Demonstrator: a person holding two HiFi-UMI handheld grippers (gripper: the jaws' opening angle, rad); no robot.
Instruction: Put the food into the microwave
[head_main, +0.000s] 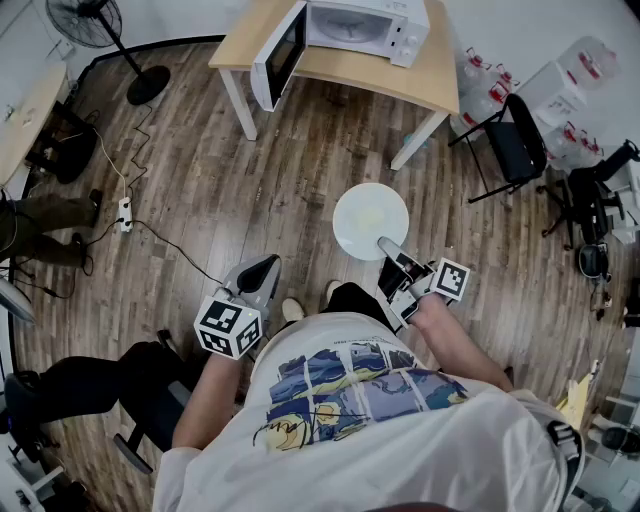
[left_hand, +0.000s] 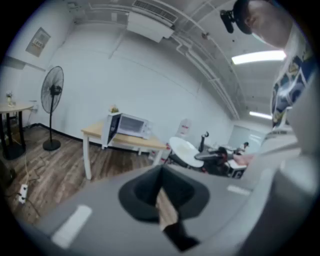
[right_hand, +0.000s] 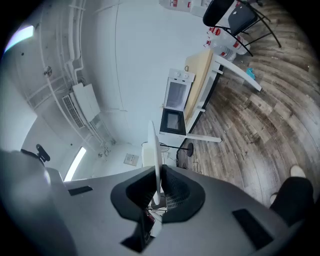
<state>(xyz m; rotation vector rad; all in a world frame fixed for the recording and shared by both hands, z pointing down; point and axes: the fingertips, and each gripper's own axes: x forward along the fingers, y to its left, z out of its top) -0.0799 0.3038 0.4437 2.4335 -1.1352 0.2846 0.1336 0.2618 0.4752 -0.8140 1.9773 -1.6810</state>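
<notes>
A white plate (head_main: 370, 222) with a pale patch of food (head_main: 368, 214) on it hangs over the wooden floor. My right gripper (head_main: 385, 246) is shut on its near rim. The right gripper view shows the plate (right_hand: 155, 145) edge-on, pinched between the pads of the right gripper (right_hand: 156, 192). The white microwave (head_main: 365, 25) stands on a wooden table (head_main: 440, 70) ahead, its door (head_main: 278, 55) swung open to the left. It also shows in the left gripper view as the microwave (left_hand: 127, 125). My left gripper (head_main: 262, 272) hangs lower left with its jaws together and nothing in them, seen up close as the left gripper (left_hand: 161, 187).
A black folding chair (head_main: 515, 145) and water bottles (head_main: 480, 75) stand right of the table. A floor fan (head_main: 95, 25) is at the far left, with a power strip (head_main: 125, 213) and cables on the floor. Someone's legs (head_main: 90, 385) are at the lower left.
</notes>
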